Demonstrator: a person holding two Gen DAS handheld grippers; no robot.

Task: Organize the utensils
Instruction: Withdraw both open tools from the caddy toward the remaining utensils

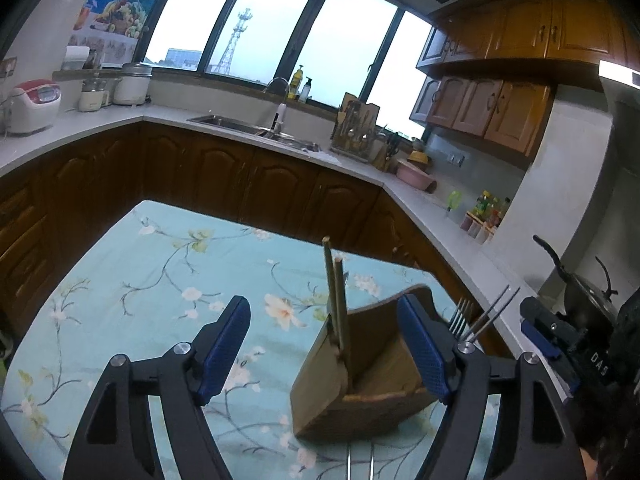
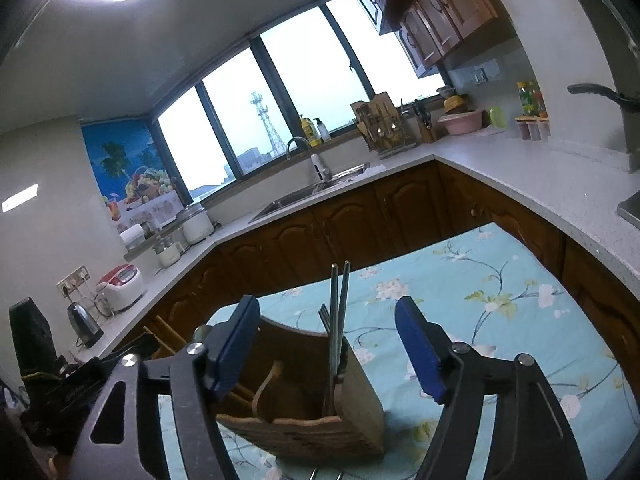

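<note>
A wooden utensil holder (image 1: 360, 392) stands on the floral tablecloth (image 1: 160, 280), between my two grippers. In the left wrist view two wooden chopsticks (image 1: 335, 292) stand upright in its left corner, and a fork (image 1: 460, 318) and metal chopsticks (image 1: 494, 312) stick up at its right side. In the right wrist view the holder (image 2: 304, 396) has metal chopsticks (image 2: 339, 312) and a fork (image 2: 325, 318) standing in its right compartment. My left gripper (image 1: 326, 344) is open and empty above the holder. My right gripper (image 2: 328, 348) is open and empty above it; it also shows in the left wrist view (image 1: 548, 340).
The table sits inside a U-shaped kitchen counter (image 1: 420, 200) with dark wood cabinets. A sink (image 1: 256, 128), rice cooker (image 1: 34, 106), knife rack (image 1: 356, 128), pink basin (image 1: 414, 174) and spice jars (image 1: 486, 216) stand on it. A pan (image 1: 580, 280) is at the right.
</note>
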